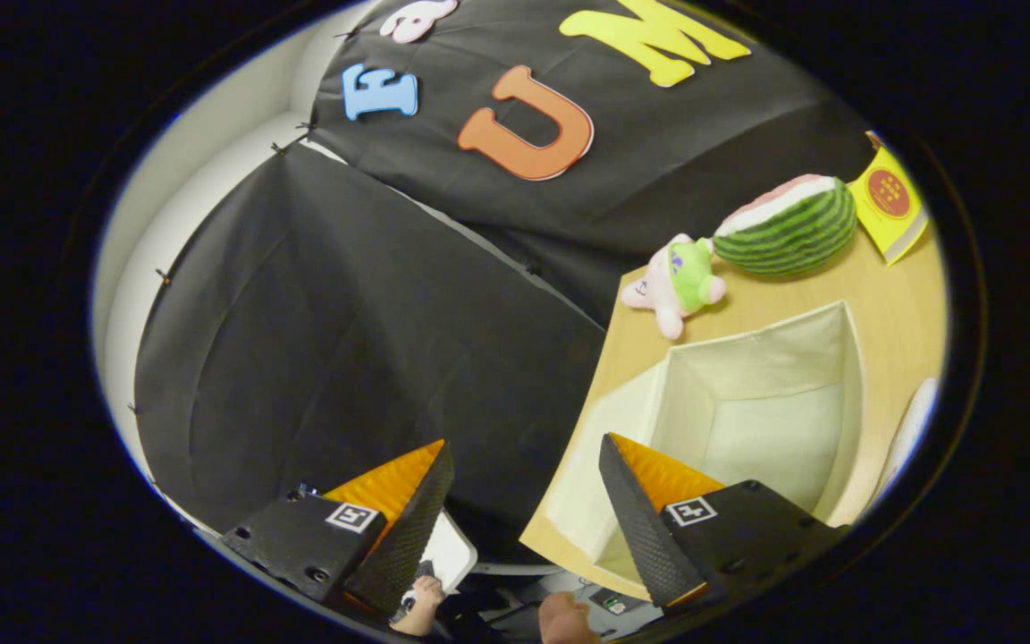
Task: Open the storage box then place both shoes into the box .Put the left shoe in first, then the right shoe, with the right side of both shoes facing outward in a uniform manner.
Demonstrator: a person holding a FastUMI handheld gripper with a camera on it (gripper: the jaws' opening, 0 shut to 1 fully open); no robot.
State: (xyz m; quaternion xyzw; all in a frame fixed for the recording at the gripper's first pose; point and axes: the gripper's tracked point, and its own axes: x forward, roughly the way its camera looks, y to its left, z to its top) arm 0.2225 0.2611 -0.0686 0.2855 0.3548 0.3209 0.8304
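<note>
The storage box (752,358) is a cream fabric bin standing open on the wooden table (890,304), and its inside looks empty. My gripper (524,443) is open and holds nothing. It hangs tilted over the table's edge. One finger (636,514) overlaps the box's near corner, while the other finger (412,519) is off the table in front of the black cloth. A pale rounded thing (915,419) peeks in just past the box's far side; I cannot tell whether it is a shoe.
Beyond the box a pink and green plush star (674,284), a plush watermelon slice (788,228) and a yellow book (890,207) lie on the table. Below the fingers, off the table, are a person's hands (564,617) and a white flat device (454,550).
</note>
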